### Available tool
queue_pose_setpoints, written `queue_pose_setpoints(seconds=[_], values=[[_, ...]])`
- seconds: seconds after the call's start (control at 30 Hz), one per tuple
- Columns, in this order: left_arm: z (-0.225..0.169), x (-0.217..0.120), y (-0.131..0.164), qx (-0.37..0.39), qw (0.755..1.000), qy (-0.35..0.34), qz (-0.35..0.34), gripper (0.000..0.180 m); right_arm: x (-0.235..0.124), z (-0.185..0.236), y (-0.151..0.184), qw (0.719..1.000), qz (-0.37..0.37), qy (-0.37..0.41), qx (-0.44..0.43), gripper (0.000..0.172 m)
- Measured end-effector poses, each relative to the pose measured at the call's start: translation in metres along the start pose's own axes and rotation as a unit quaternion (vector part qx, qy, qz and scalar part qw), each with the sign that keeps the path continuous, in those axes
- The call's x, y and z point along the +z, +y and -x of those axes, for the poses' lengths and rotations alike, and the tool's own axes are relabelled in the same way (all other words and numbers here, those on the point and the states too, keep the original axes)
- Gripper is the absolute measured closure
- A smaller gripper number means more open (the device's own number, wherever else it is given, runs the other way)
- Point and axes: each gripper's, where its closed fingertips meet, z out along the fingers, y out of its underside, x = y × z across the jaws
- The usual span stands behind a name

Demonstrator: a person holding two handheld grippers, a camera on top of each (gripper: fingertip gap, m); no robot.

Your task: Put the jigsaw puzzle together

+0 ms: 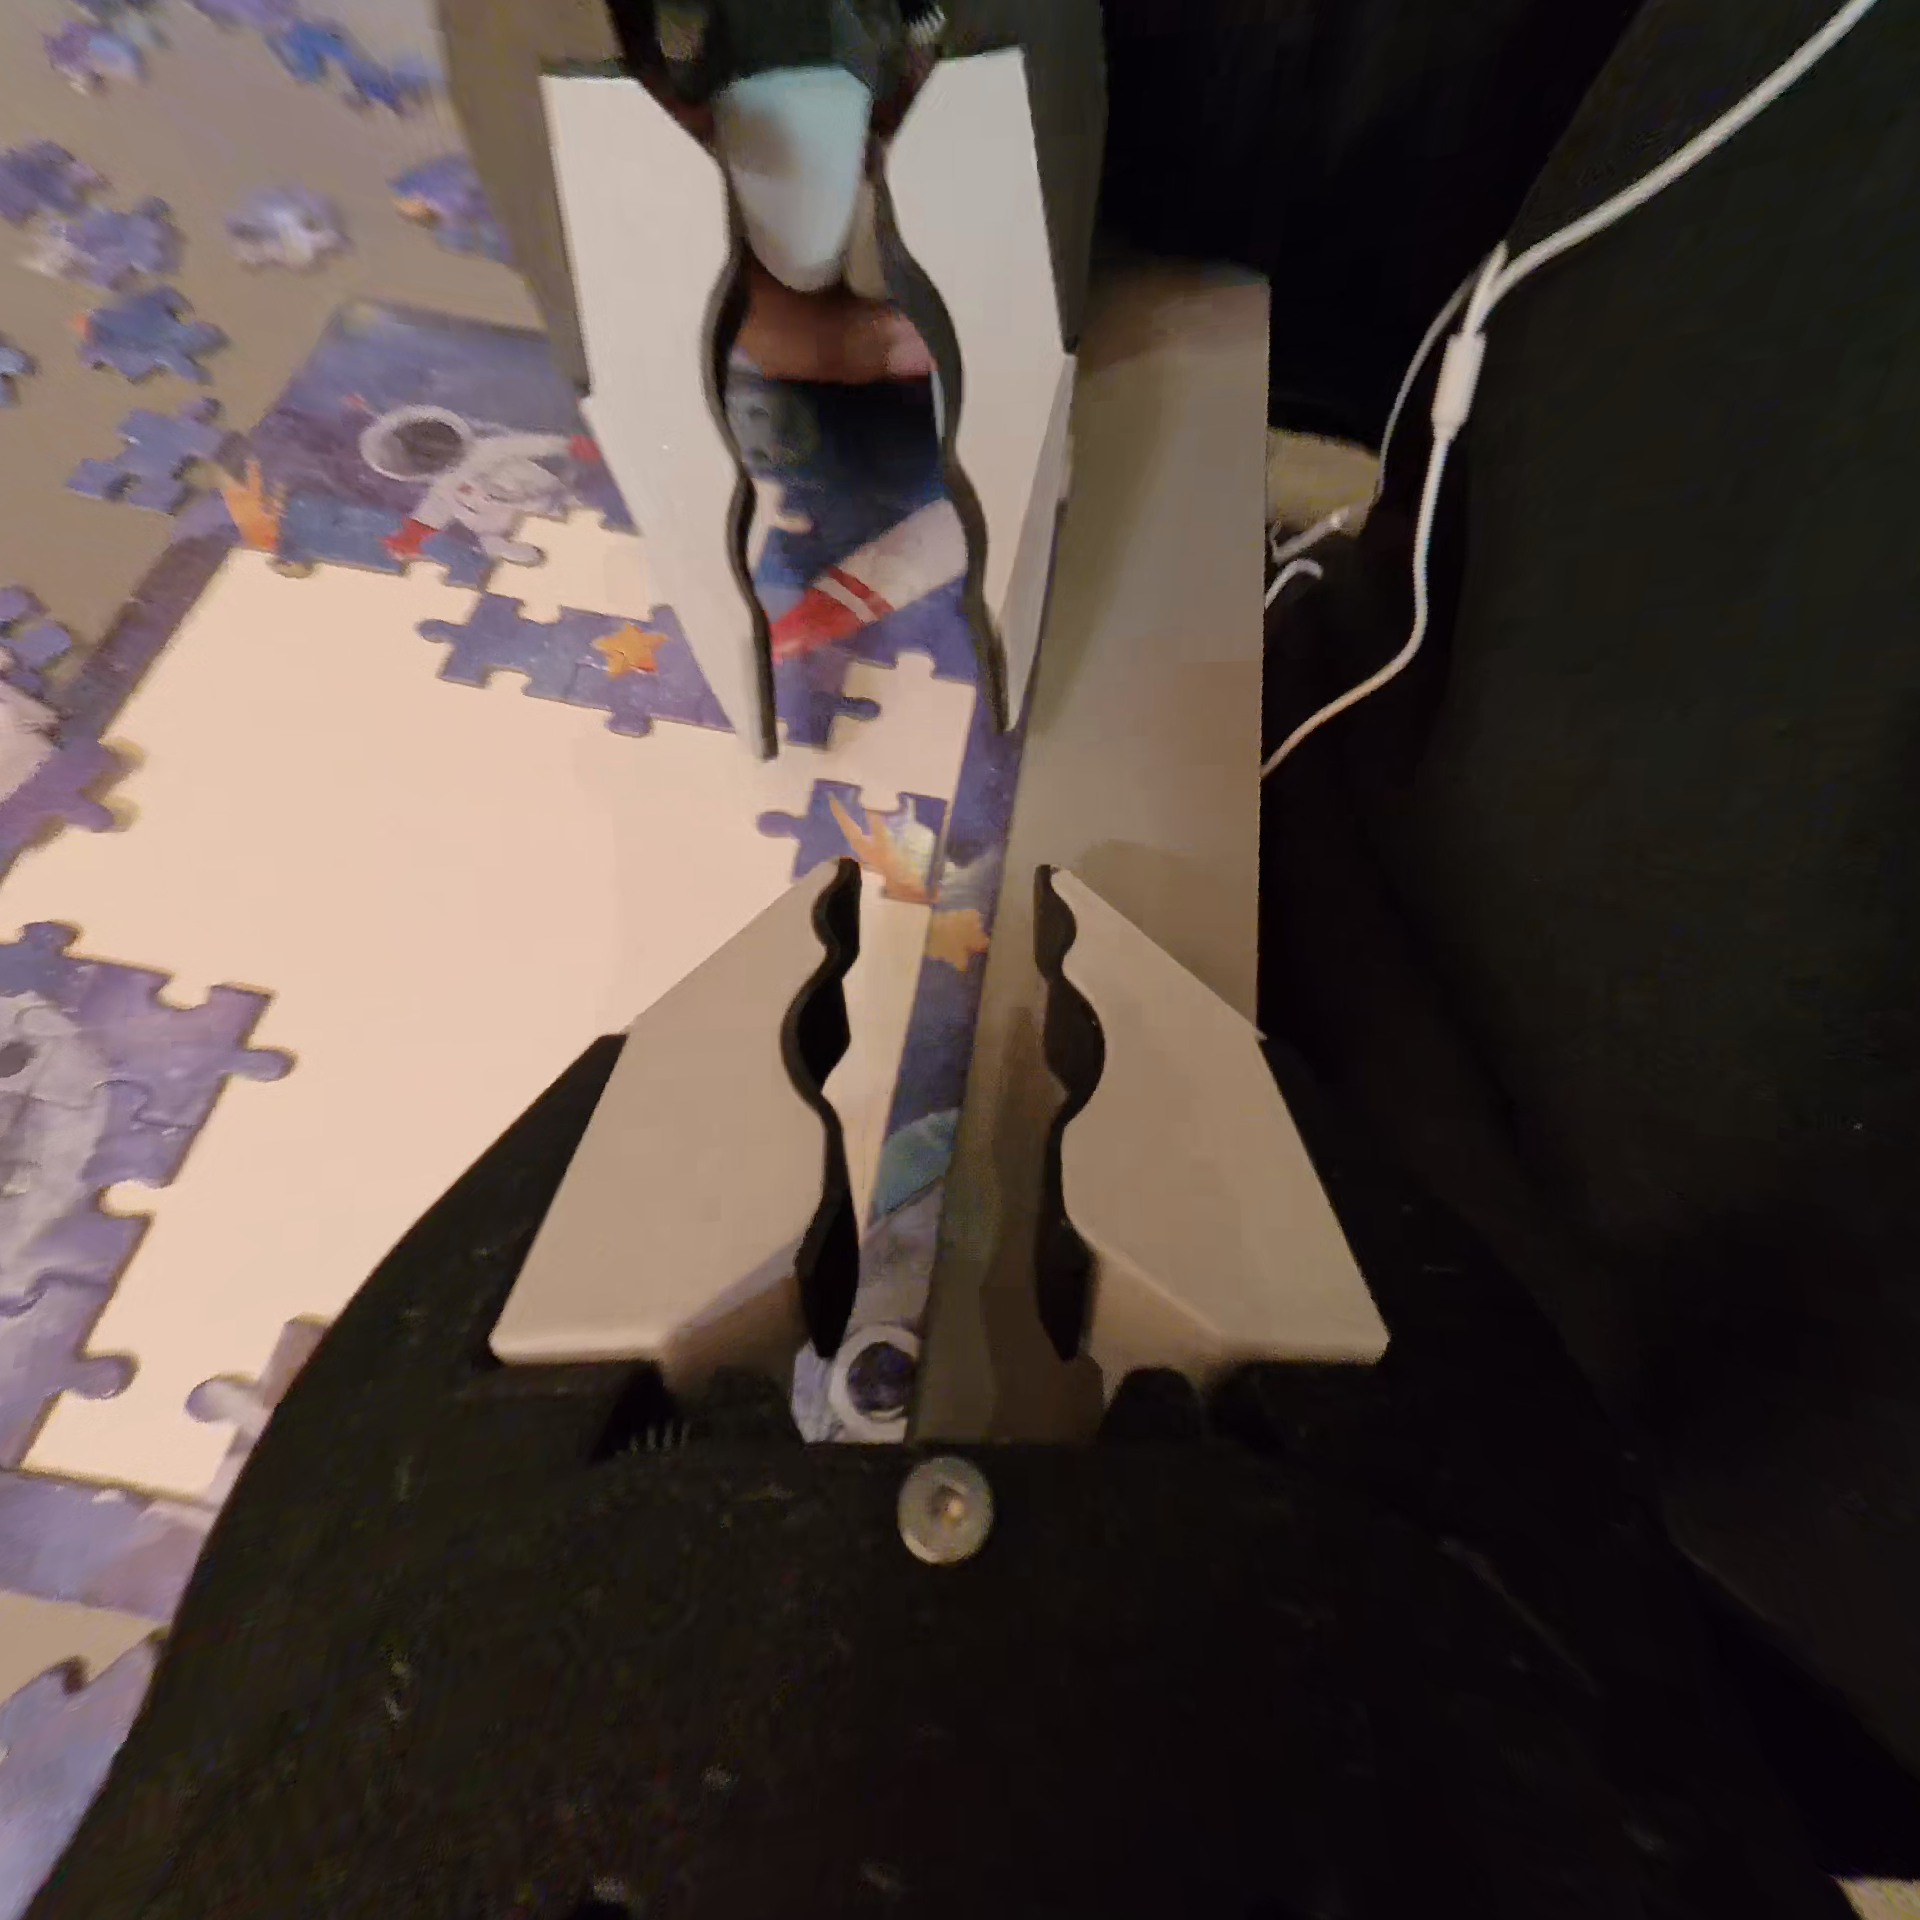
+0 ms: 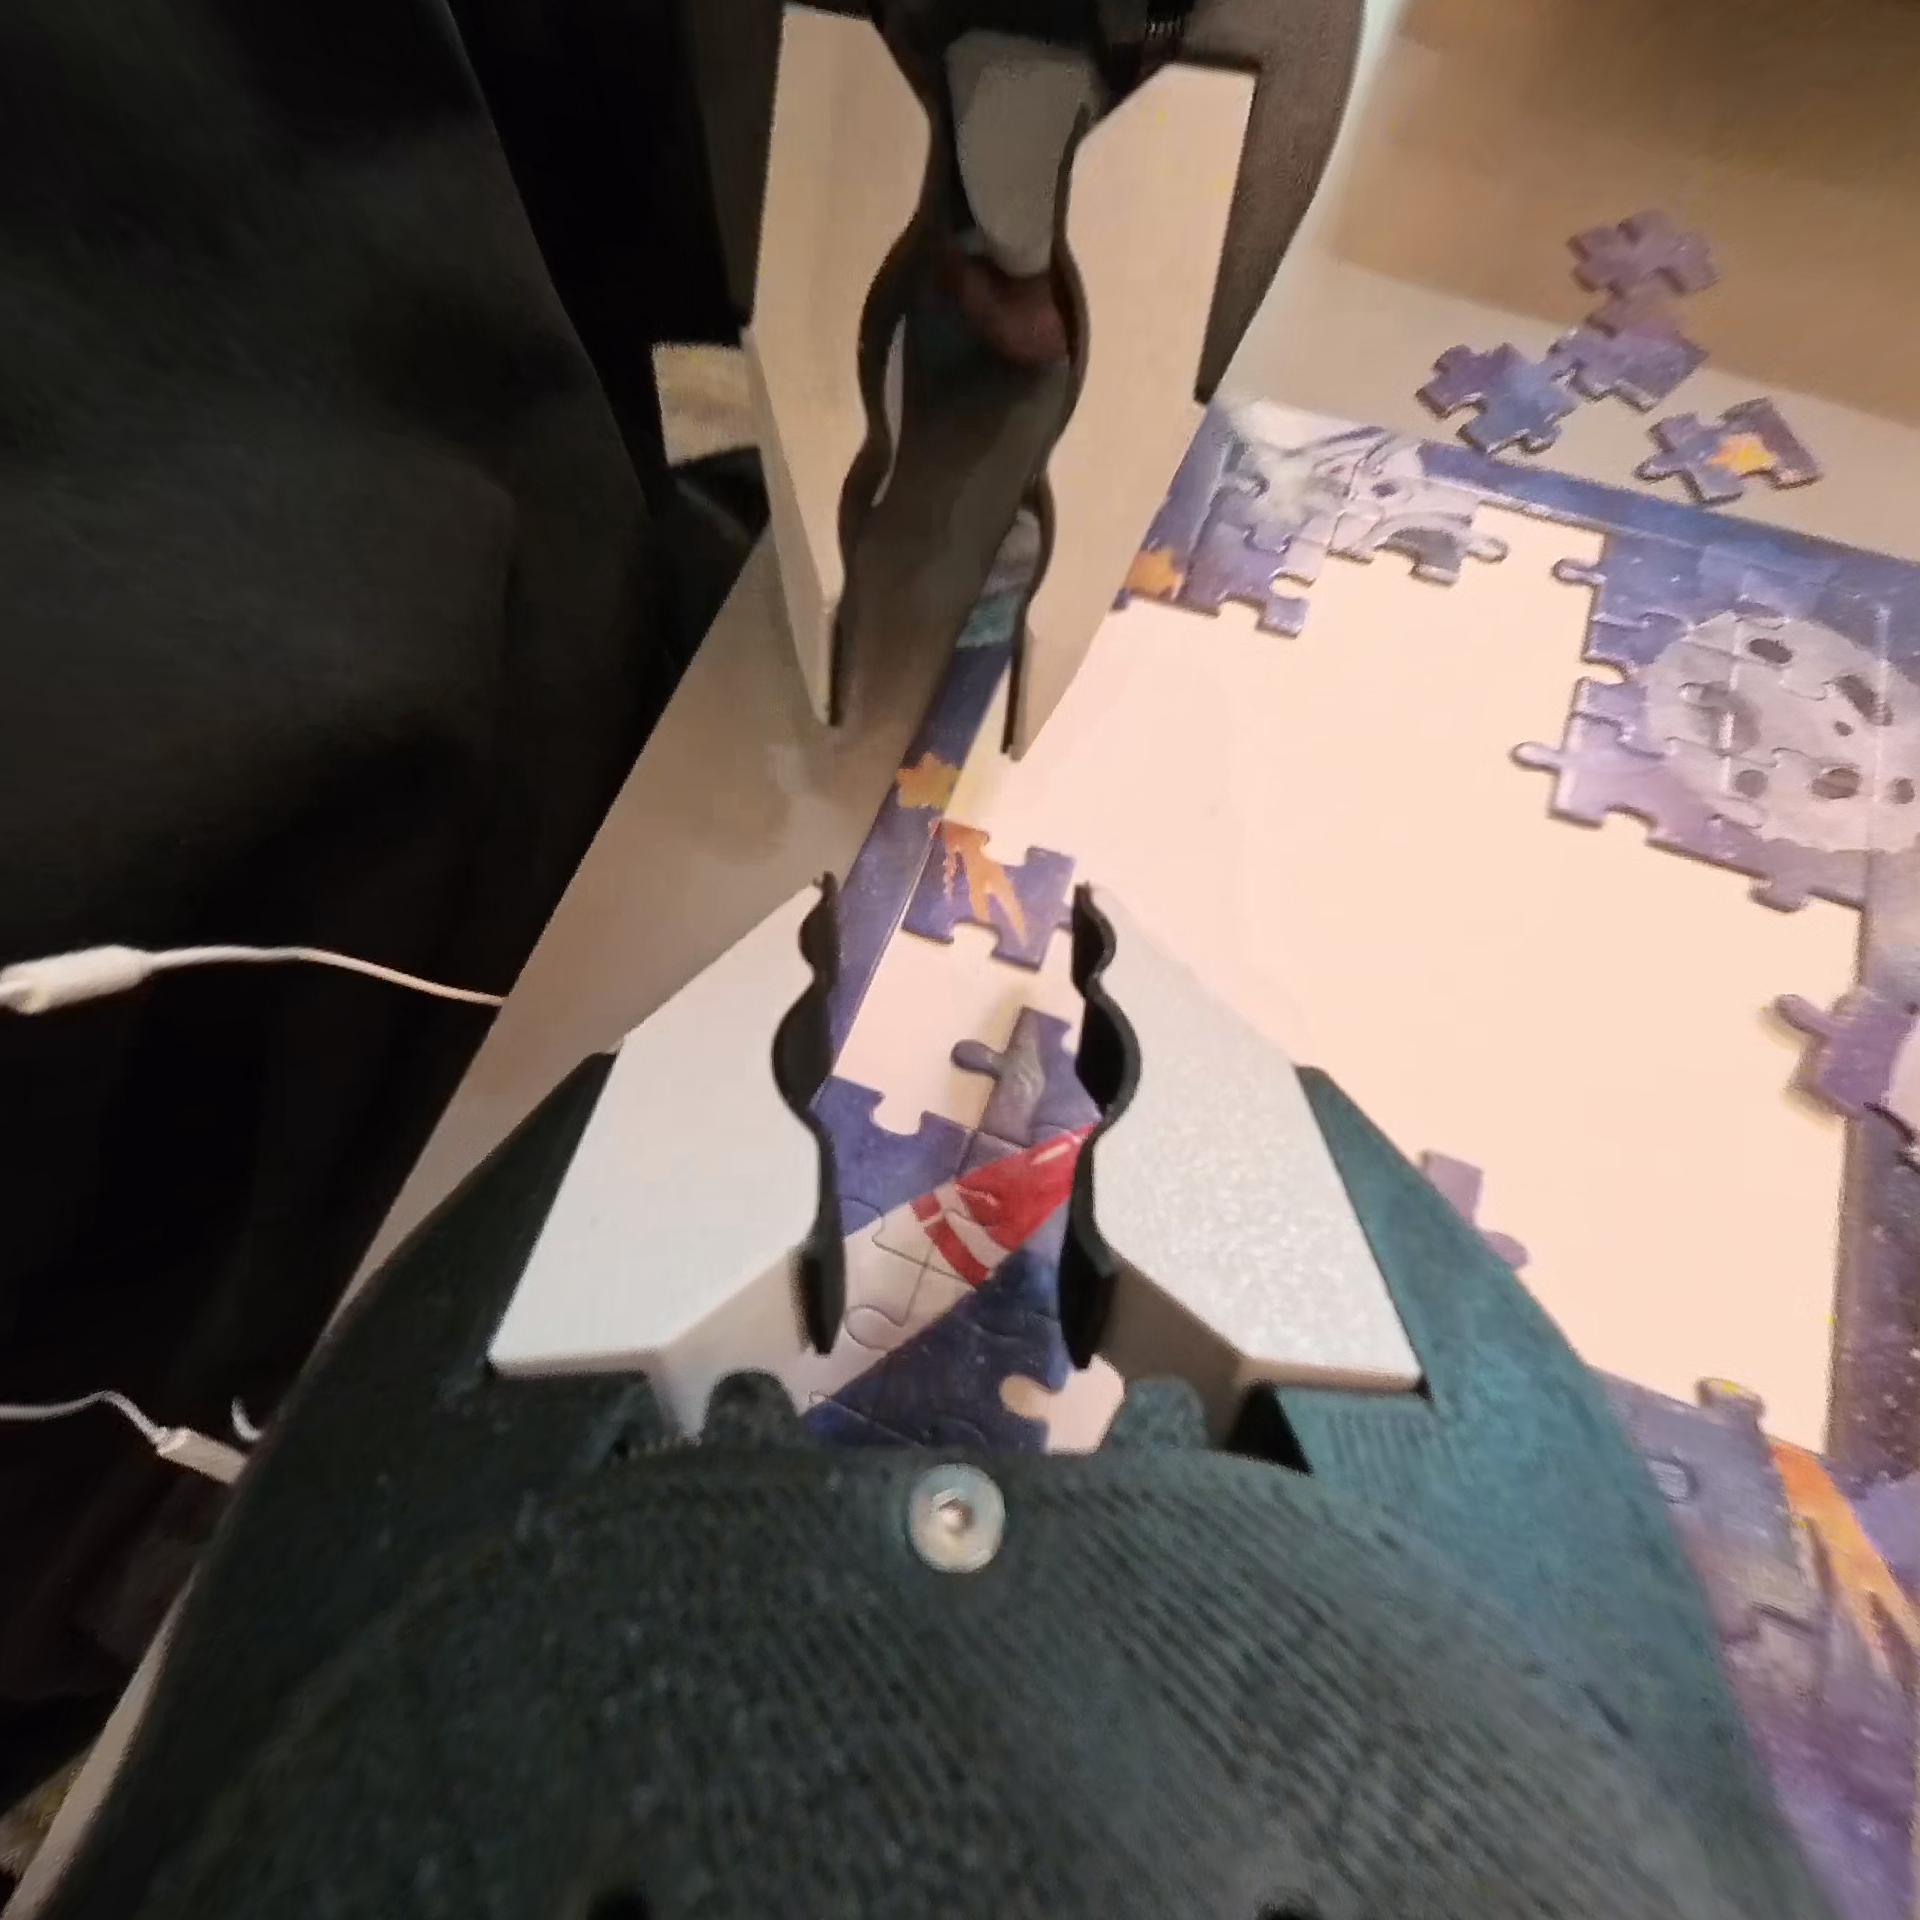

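Both grippers, left [image 1: 948,883] and right [image 2: 954,904], hovered with fingers apart and empty at the desk's [image 1: 1153,623] near edge, facing over a loose piece [image 1: 852,831] beside the puzzle's [image 1: 343,831] border.

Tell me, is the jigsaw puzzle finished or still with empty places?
Not finished. The puzzle has a large bare cream area in the middle of its tray, and loose pieces lie outside on the table.

You see warm, yellowish indoor light in both views, brightest on the pale puzzle board [image 1: 436,935], which nearly washes out. The dark clothing [image 1: 1610,935] swallows all detail. Motion blur softens the loose puzzle pieces [image 1: 156,332] and the far hand-held gripper [image 2: 925,727]. Wide-angle distortion bends straight edges near the frame borders.
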Motion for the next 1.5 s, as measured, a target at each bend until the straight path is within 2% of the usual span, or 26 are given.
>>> queue_pose_setpoints(seconds=[0.17, 0.27, 0.37, 0.53, 0.73, 0.9, 1.03, 1.17, 1.27, 1.33, 1.4, 1.5], values=[[0.021, -0.028, -0.023, -0.053, 0.992, -0.014, -0.114, 0.148, -0.039, -0.031, -0.019, 0.993, -0.094, 0.065, 0.023, 0.129], [0.031, -0.043, -0.031, -0.078, 0.982, -0.023, -0.170, 0.146, -0.069, -0.061, -0.018, 0.979, -0.131, 0.148, 0.038, 0.131], [0.037, -0.050, -0.036, -0.082, 0.976, -0.043, -0.198, 0.144, -0.097, -0.088, -0.010, 0.961, -0.140, 0.235, 0.048, 0.135], [0.042, -0.055, -0.044, -0.052, 0.975, -0.102, -0.191, 0.142, -0.123, -0.098, -0.012, 0.941, -0.178, 0.280, 0.056, 0.137], [0.063, -0.075, -0.073, -0.040, 0.962, -0.180, -0.202, 0.135, -0.135, -0.114, 0.001, 0.927, -0.171, 0.326, 0.068, 0.138], [0.118, -0.087, -0.095, -0.018, 0.953, -0.240, -0.187, 0.126, -0.153, -0.130, 0.016, 0.907, -0.177, 0.373, 0.085, 0.141], [0.189, -0.080, -0.087, -0.021, 0.951, -0.276, -0.140, 0.121, -0.171, -0.146, 0.036, 0.885, -0.163, 0.426, 0.097, 0.147], [0.256, -0.076, -0.074, -0.023, 0.948, -0.295, -0.114, 0.139, -0.206, -0.169, 0.056, 0.853, -0.143, 0.494, 0.091, 0.158], [0.294, -0.078, -0.068, -0.048, 0.950, -0.285, -0.122, 0.162, -0.232, -0.193, 0.077, 0.835, -0.120, 0.527, 0.102, 0.159], [0.301, -0.081, -0.057, -0.071, 0.951, -0.278, -0.111, 0.172, -0.240, -0.206, 0.090, 0.833, -0.114, 0.527, 0.126, 0.161], [0.298, -0.089, -0.044, -0.073, 0.946, -0.295, -0.109, 0.180, -0.236, -0.206, 0.092, 0.843, -0.127, 0.502, 0.149, 0.160], [0.289, -0.095, -0.039, -0.083, 0.939, -0.306, -0.130, 0.180, -0.220, -0.193, 0.094, 0.851, -0.131, 0.485, 0.151, 0.161]])
